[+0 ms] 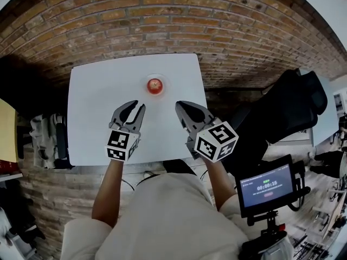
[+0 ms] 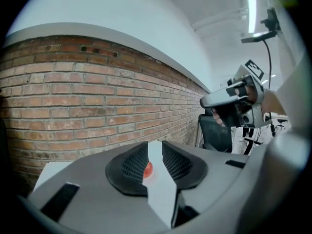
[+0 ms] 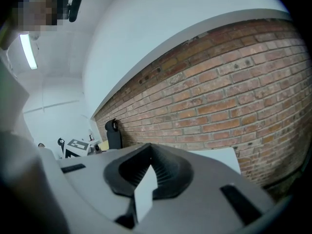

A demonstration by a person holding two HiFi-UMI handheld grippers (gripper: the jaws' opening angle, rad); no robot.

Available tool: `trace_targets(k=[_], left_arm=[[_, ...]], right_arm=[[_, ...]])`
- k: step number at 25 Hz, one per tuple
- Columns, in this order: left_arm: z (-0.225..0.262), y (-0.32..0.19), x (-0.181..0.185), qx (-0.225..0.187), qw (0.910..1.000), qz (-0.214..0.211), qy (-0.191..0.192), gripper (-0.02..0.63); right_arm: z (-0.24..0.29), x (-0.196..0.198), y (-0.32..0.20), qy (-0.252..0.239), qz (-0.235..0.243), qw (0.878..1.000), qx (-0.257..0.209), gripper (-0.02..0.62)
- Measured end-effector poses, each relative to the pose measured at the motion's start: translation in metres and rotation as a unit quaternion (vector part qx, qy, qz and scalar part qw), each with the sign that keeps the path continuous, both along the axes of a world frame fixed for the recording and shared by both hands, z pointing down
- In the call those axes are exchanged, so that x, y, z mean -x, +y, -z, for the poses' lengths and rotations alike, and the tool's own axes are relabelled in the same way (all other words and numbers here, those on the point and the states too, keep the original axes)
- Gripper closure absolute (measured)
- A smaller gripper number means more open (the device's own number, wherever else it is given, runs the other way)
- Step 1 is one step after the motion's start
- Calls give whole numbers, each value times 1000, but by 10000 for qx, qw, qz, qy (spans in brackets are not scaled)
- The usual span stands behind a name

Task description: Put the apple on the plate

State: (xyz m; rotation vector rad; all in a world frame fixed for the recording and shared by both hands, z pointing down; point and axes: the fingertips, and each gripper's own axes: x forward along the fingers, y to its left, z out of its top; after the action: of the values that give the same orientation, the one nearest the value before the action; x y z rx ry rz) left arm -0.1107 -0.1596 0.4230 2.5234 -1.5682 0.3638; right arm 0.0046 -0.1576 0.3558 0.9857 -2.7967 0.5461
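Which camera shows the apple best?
The head view: the apple sits whole on the table. The left gripper view catches only a red sliver between the left tongs; the right gripper view shows none.
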Motion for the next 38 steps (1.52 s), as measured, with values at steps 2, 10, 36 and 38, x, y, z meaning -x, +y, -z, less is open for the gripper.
trace_targets(k=[2, 10, 36, 38], left_arm=[[3, 7, 2, -5, 9999, 30, 111, 540], [21, 25, 0, -144, 9998, -85, 106, 577], [135, 82, 7, -1016, 9947, -71, -136, 599], [146, 85, 9, -1115, 9937, -46, -63, 598]], right_arm=[[6, 2, 6, -16, 2, 10000, -81, 592], [23, 6, 24, -19, 34, 9996, -268, 592], [107, 23, 73, 229, 94, 9903, -1364, 592], [112, 26, 74, 203, 134, 9894, -1435, 592]])
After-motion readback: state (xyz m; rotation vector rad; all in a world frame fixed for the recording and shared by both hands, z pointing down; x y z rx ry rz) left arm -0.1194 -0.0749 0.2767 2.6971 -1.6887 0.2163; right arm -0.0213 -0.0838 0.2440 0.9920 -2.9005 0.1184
